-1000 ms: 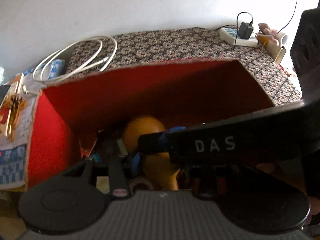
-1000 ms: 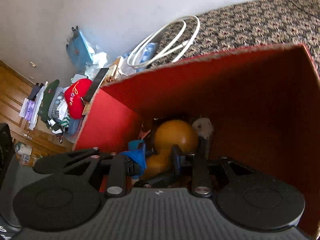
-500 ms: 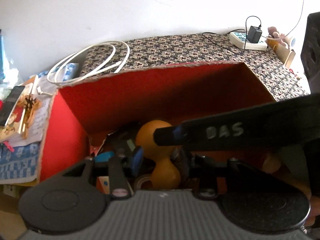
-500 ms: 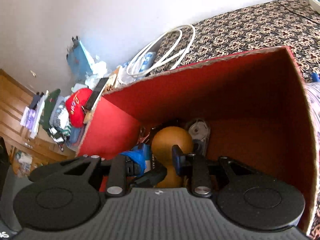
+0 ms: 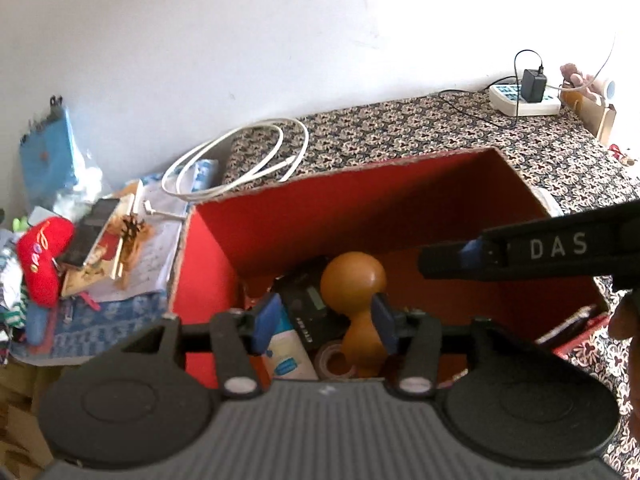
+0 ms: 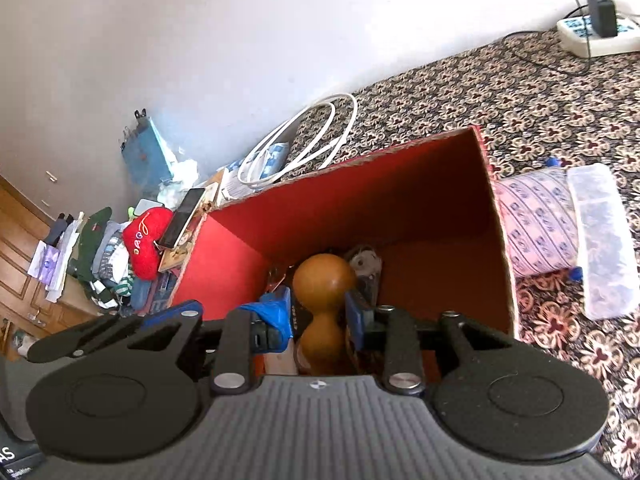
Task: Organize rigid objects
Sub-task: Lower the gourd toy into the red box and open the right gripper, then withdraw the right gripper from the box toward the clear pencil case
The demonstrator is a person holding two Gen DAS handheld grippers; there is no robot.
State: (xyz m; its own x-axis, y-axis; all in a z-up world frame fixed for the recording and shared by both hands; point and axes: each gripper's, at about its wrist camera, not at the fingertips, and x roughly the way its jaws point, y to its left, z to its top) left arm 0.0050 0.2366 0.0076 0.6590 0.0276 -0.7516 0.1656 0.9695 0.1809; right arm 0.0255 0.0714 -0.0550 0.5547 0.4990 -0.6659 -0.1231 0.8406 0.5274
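Note:
A red cardboard box stands open on the patterned cloth; it also shows in the right wrist view. Inside lies an orange gourd-shaped object, also seen in the right wrist view, with a black device, a white tube, a tape roll and a metal tool. My left gripper is open and empty above the box. My right gripper is open and empty above the gourd; its finger crosses the left wrist view.
A coiled white cable lies behind the box. A power strip with charger sits far right. A red heart cushion, a phone and clutter lie left. A patterned roll and clear plastic case lie right of the box.
Both grippers have risen up and back out of the box, which now shows more fully. The gourd stays inside the box. The left gripper's jaws have opened wider.

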